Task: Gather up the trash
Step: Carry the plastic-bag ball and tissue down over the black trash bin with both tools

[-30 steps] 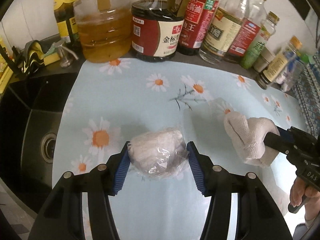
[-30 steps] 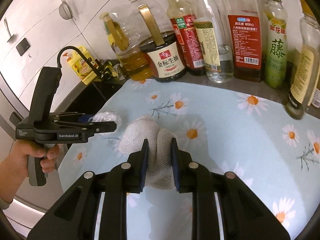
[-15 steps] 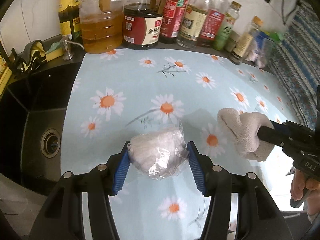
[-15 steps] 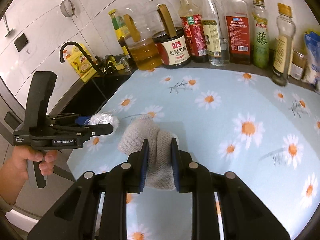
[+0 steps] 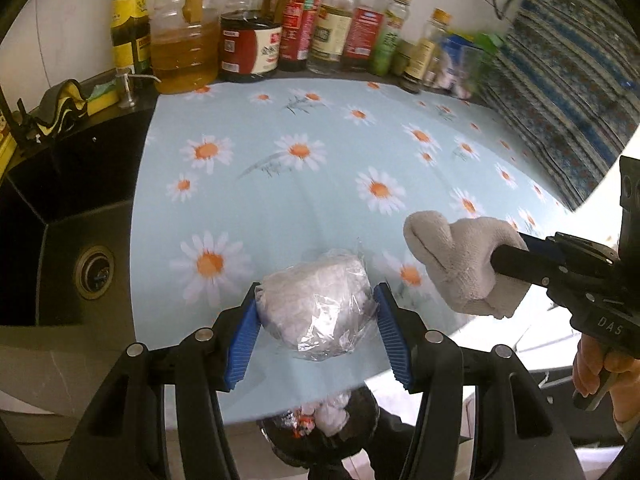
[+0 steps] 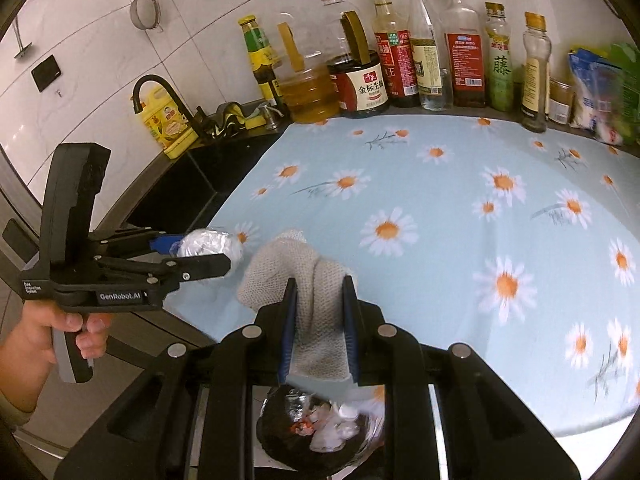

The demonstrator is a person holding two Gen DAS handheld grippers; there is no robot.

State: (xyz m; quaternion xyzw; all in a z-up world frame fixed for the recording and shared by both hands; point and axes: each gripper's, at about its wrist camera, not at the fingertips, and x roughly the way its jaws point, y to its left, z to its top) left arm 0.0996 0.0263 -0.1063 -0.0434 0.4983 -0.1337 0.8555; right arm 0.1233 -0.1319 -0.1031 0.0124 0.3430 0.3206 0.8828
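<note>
Left wrist view: left tool [image 5: 316, 320] pinches a plastic-wrapped wad [image 5: 316, 304] above the worktop [image 5: 320, 184] edge; right tool [image 6: 318, 320] clamps a beige cloth [image 6: 304, 276]. Slick film could slip, missing the bin [image 6: 320, 432]. Both have drawn back from the bottles since before.

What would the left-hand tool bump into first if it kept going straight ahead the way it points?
Probably nothing soon: beyond the plastic-wrapped white trash bundle in the left gripper, only bare daisy-print blue tablecloth lies ahead. Eventually, the row of sauce bottles, though depth is unclear.
</note>
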